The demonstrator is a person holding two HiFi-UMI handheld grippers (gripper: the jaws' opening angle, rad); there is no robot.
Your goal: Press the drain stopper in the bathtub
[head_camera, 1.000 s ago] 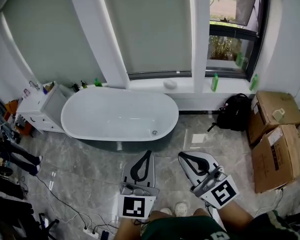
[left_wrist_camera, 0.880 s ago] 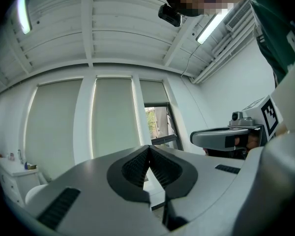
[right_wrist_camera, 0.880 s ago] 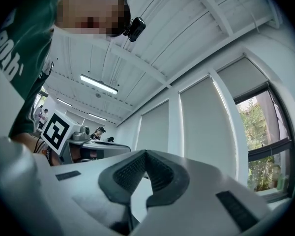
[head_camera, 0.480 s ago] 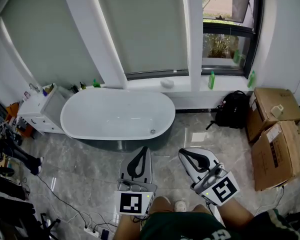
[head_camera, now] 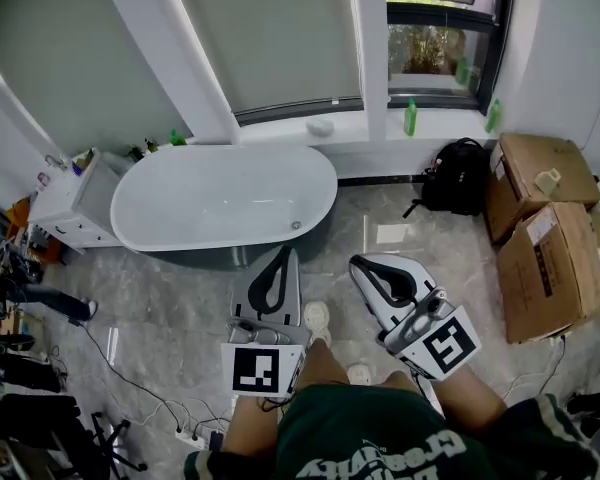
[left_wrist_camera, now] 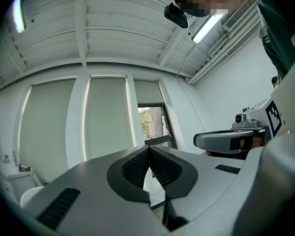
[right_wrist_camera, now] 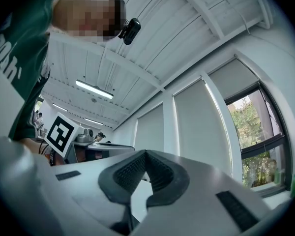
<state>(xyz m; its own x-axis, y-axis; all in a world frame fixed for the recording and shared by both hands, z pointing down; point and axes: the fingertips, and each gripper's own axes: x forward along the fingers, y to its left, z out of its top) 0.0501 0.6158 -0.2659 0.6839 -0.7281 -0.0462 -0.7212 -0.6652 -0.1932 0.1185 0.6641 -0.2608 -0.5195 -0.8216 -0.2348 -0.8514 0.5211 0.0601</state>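
A white oval bathtub (head_camera: 220, 208) stands on the grey marble floor under the window wall. Its small round drain stopper (head_camera: 295, 225) sits at the tub's right end, near the rim. My left gripper (head_camera: 283, 255) is shut and empty, held over the floor just in front of the tub's right end. My right gripper (head_camera: 365, 269) is shut and empty too, a little further right. In the left gripper view the gripper (left_wrist_camera: 148, 151) points up at the blinds. The right gripper (right_wrist_camera: 145, 157) likewise tilts toward the ceiling in the right gripper view. The tub does not show in either.
A white cabinet (head_camera: 65, 203) stands at the tub's left end. A black backpack (head_camera: 450, 178) and cardboard boxes (head_camera: 540, 233) are at the right. Bottles (head_camera: 410, 118) line the window sill. Cables and a power strip (head_camera: 185, 433) lie on the floor at lower left.
The view has moved closer to the tub and shifted right. Both grippers stay shut in front of me. One foot has stepped forward between them.
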